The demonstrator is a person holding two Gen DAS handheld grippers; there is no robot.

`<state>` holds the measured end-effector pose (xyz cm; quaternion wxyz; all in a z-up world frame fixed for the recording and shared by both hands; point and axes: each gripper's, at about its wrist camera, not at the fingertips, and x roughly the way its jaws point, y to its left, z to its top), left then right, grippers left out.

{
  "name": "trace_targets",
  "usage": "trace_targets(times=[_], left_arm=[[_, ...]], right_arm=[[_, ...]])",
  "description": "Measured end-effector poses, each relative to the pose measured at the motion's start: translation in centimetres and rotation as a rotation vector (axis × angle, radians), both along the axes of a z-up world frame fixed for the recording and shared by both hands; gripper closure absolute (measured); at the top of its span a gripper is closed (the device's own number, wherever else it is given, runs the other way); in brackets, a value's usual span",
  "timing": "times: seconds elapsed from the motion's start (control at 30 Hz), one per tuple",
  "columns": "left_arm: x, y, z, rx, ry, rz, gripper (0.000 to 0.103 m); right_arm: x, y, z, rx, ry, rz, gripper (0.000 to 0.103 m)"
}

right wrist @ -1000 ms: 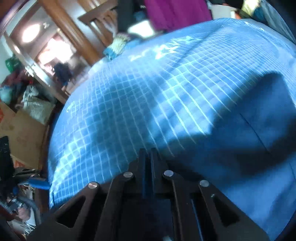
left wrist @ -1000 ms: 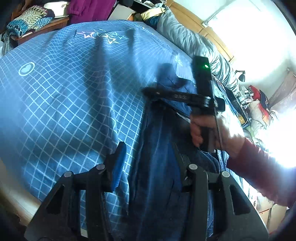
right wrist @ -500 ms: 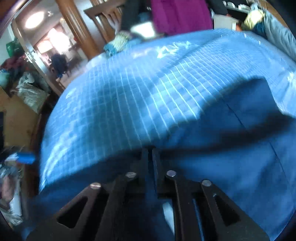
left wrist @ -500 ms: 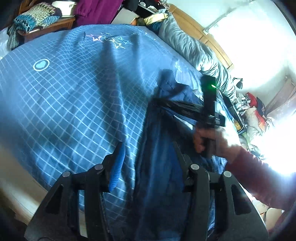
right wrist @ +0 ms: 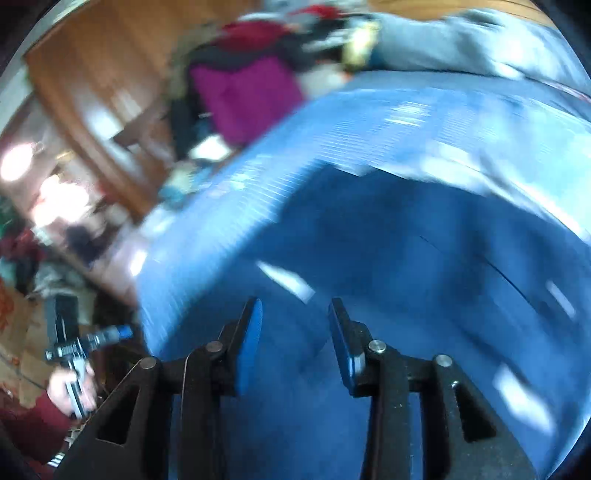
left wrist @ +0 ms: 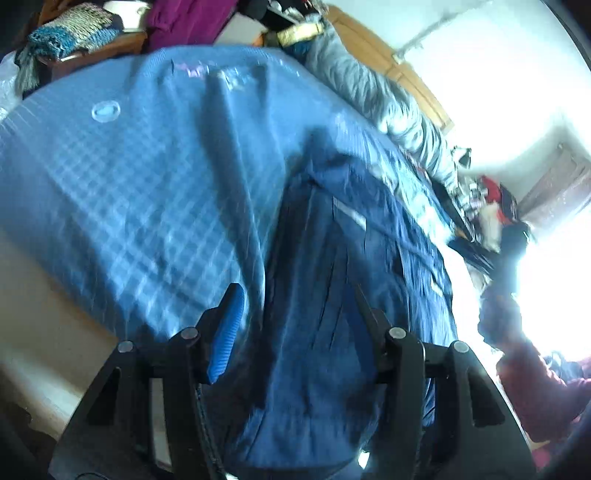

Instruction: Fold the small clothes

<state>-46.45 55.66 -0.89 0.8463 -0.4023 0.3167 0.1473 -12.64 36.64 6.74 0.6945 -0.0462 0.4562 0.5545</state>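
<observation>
Garment [left wrist: 332, 295] on bedspread [left wrist: 129, 192], lettering unreadable

A home bedroom: a bed [left wrist: 122, 177] with a blue checked cover, a wooden headboard [left wrist: 402, 74] far right, piled clothes [left wrist: 177, 18].

Dark blue garment [left wrist: 343, 266] spread flat on the blue checked bedspread [left wrist: 129, 192], toward its right side in the left wrist view. Grey padded quilt [left wrist: 376, 92] bunched along the far right edge of the bed. Striped knitted cloth [left wrist: 70, 33] on wooden furniture beyond the far left corner, magenta cloth [left wrist: 181, 18] just right of it.
</observation>
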Motion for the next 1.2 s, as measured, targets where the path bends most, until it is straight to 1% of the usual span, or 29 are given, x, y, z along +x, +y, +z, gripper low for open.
trace_targets(times=[0.07, 0.13, 0.17, 0.2, 0.23, 0.27, 0.37, 0.4, 0.47, 0.53, 0.57, 0.63, 0.73, 0.83, 0.97, 1.0, 1.07, 1.13, 1.2], left_arm=[[-0.3, -1.1, -0.3, -0.009, 0.009, -0.045, 0.048], [-0.4, -2.2, -0.5, -0.015, 0.015, -0.083, 0.048], [-0.4, -2.6, -0.6, -0.023, 0.02, -0.1, 0.048], [-0.5, -2.8, -0.7, -0.033, 0.026, -0.111, 0.048], [-0.5, -3.0, -0.8, -0.045, 0.034, -0.122, 0.048], [-0.5, -3.1, -0.9, -0.053, 0.041, -0.129, 0.048], [-0.4, -3.2, -1.0, -0.07, 0.053, -0.134, 0.048], [-0.6, -3.5, -1.1, -0.068, 0.054, -0.131, 0.048], [-0.5, -3.7, -1.0, -0.063, 0.061, -0.126, 0.048], [-0.5, -4.2, -1.0, -0.055, 0.064, -0.128, 0.048], [-0.4, -4.3, -0.9, -0.051, 0.066, -0.131, 0.048], [-0.3, -4.5, -1.0, -0.042, 0.08, -0.139, 0.048], [-0.3, -4.5, -1.2, -0.038, 0.109, -0.147, 0.048], [-1.2, -3.9, -2.0, -0.062, 0.14, -0.157, 0.048], [-2.3, -3.5, -3.5, -0.112, 0.187, -0.179, 0.048], [-2.5, -3.6, -3.9, -0.121, 0.202, -0.197, 0.048], [-2.7, -4.1, -4.3, -0.112, 0.234, -0.226, 0.048], [-2.7, -4.6, -4.6, -0.118, 0.238, -0.254, 0.048], [-2.5, -4.8, -4.8, -0.101, 0.251, -0.26, 0.048]], right_arm=[[-0.3, -7.9, -0.1, -0.07, 0.001, -0.091, 0.059], [-0.9, -15.0, -0.3, -0.111, 0.028, -0.192, 0.057], [-1.6, -18.7, -0.6, -0.128, 0.042, -0.243, 0.049], [-2.8, -21.2, -1.1, -0.143, 0.045, -0.275, 0.039], [-3.6, -24.0, -1.5, -0.161, 0.048, -0.305, 0.033], [-4.5, -26.3, -2.2, -0.183, 0.064, -0.332, 0.025], [-6.4, -31.2, -5.0, -0.244, 0.148, -0.393, 0.025], [-7.2, -32.4, -5.9, -0.245, 0.181, -0.397, 0.025], [-8.6, -33.4, -7.8, -0.231, 0.258, -0.375, 0.025], [-9.8, -33.3, -9.4, -0.248, 0.286, -0.324, 0.026], [-10.2, -32.9, -10.2, -0.256, 0.298, -0.307, 0.028], [-10.3, -32.5, -11.8, -0.246, 0.342, -0.303, 0.028], [-10.1, -32.7, -13.5, -0.221, 0.398, -0.311, 0.028], [-9.6, -32.6, -14.0, -0.172, 0.443, -0.313, 0.028], [-9.2, -32.6, -14.9, -0.168, 0.463, -0.31, 0.028], [-9.2, -32.4, -15.0, -0.164, 0.47, -0.309, 0.028], [-9.2, -32.3, -14.9, -0.154, 0.477, -0.306, 0.028], [-9.2, -31.8, -14.7, -0.146, 0.471, -0.303, 0.028], [-9.4, -32.3, -14.5, -0.152, 0.465, -0.308, 0.028]])
